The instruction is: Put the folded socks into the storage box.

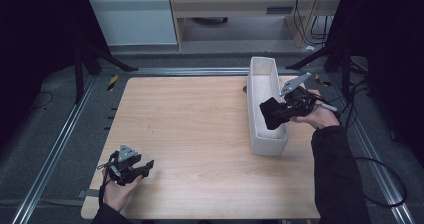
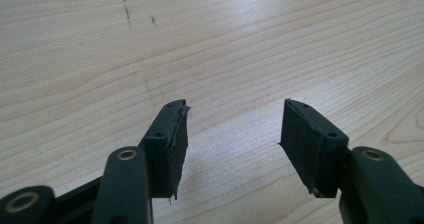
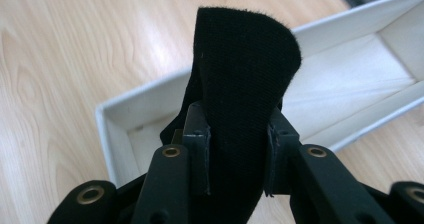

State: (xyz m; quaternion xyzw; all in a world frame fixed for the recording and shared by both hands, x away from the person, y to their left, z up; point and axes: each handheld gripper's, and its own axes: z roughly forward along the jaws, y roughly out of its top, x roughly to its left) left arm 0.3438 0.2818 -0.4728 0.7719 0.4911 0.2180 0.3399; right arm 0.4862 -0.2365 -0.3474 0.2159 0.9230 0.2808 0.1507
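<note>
A black folded cloth (image 1: 270,115) (image 3: 245,59) is pinched between the jaws of my right gripper (image 1: 278,112) (image 3: 238,139), which is shut on it. The cloth hangs over the near end of a long white open box (image 1: 262,69) (image 3: 350,24) at the right side of the wooden table (image 1: 200,119); the box floor beyond it looks bare. At the table's near left corner, just above the wood, my left gripper (image 1: 148,167) (image 2: 233,134) is open with nothing between its pads.
The white box runs lengthwise away from me along the table's right edge. Bare wood with a few faint marks (image 2: 127,9) lies ahead of the left gripper. Metal rails and dark stand legs (image 1: 100,59) flank the table.
</note>
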